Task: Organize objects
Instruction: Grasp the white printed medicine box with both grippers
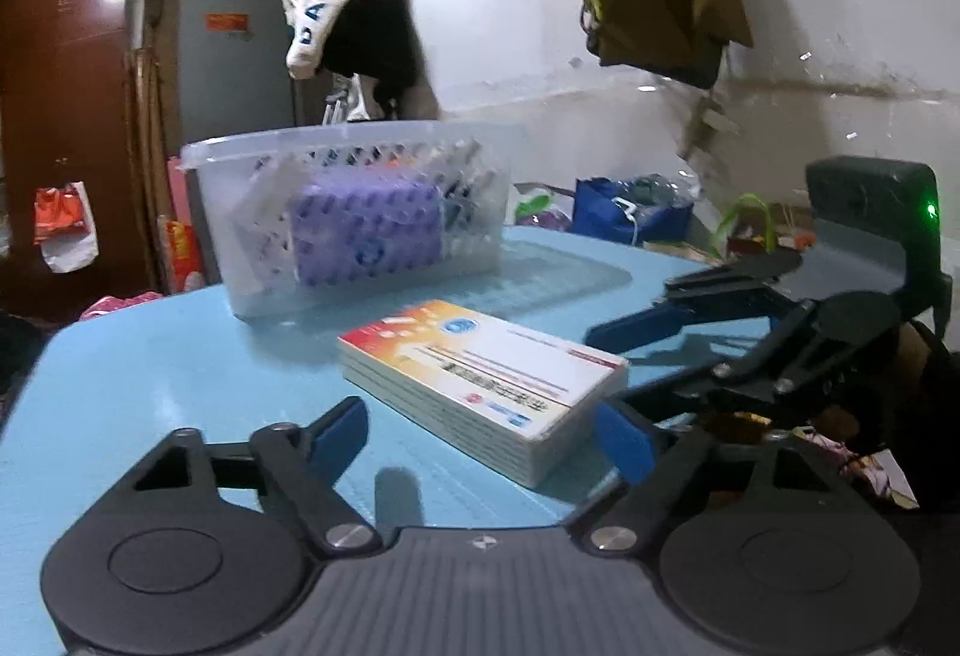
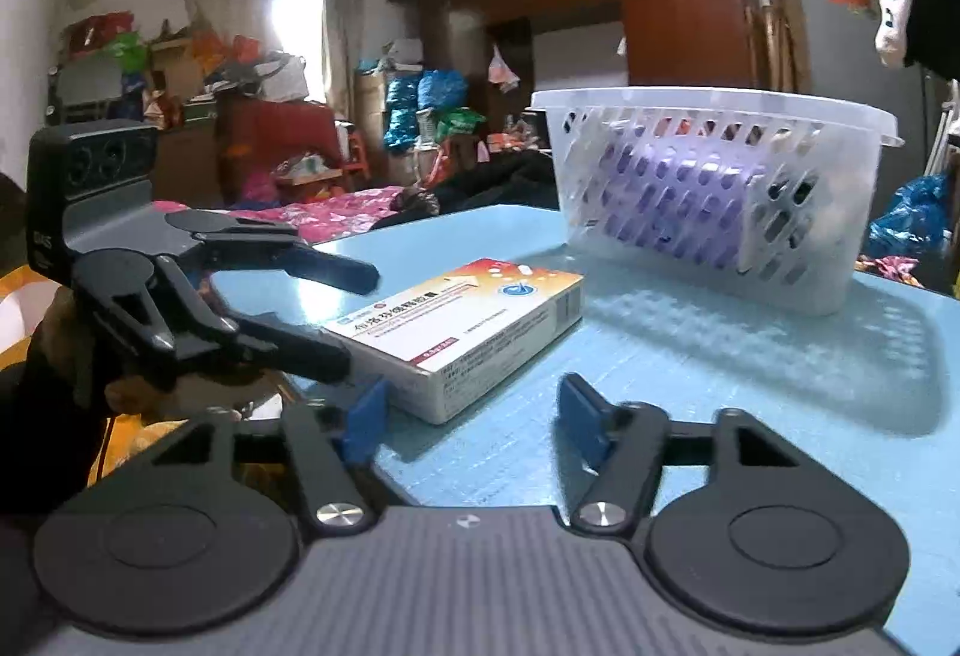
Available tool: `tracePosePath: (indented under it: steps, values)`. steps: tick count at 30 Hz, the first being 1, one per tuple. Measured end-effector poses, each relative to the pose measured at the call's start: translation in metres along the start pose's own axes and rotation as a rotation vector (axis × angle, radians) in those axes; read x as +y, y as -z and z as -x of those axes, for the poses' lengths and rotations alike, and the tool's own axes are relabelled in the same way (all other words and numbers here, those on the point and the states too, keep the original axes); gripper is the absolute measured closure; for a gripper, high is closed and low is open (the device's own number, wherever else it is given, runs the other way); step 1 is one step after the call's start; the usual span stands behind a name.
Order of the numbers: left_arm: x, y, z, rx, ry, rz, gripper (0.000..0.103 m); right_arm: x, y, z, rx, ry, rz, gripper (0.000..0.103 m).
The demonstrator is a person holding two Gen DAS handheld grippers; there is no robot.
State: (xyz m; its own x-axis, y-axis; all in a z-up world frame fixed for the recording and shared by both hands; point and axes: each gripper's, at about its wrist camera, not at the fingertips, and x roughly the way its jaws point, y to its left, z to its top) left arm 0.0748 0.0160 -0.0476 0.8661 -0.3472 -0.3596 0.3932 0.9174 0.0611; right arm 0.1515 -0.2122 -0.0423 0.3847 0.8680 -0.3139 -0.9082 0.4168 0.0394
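A flat white, red and orange medicine box (image 1: 480,374) lies on the light blue table (image 1: 150,386); it also shows in the right wrist view (image 2: 462,332). My left gripper (image 1: 480,431) is open, its blue-tipped fingers on either side of the box's near corner, not touching. My right gripper (image 2: 471,419) is open just before the box's near corner. Each gripper shows in the other's view, the right one (image 1: 648,350) and the left one (image 2: 354,314). Behind stands a clear plastic basket (image 1: 354,212), also in the right wrist view (image 2: 708,200), holding a purple pack (image 1: 366,230).
The table's edges lie close on the right (image 1: 690,260) and on the left in the right wrist view (image 2: 264,260). Beyond are a wardrobe (image 1: 60,116), hanging clothes (image 1: 354,8), bags (image 1: 630,212) and clutter on the floor.
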Motion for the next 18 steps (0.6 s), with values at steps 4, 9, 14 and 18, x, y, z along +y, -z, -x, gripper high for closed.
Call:
tracePosePath:
  steps: [4, 9, 14, 18]
  values:
    - [0.003, 0.004, -0.002, 0.001, 0.030, 0.001, 0.027, 0.006, 0.005, 0.002, -0.006, -0.023, 0.023, 0.051]
    - [0.005, 0.009, -0.003, 0.000, 0.059, 0.007, 0.043, 0.013, 0.009, 0.005, -0.009, -0.055, 0.037, 0.065]
    - [0.002, 0.010, -0.003, -0.009, 0.057, -0.013, 0.046, 0.016, 0.012, 0.007, -0.015, -0.054, 0.053, 0.069]
    - [0.005, 0.011, -0.001, -0.015, 0.087, -0.011, 0.048, 0.014, 0.011, 0.010, -0.019, -0.059, 0.053, 0.069]
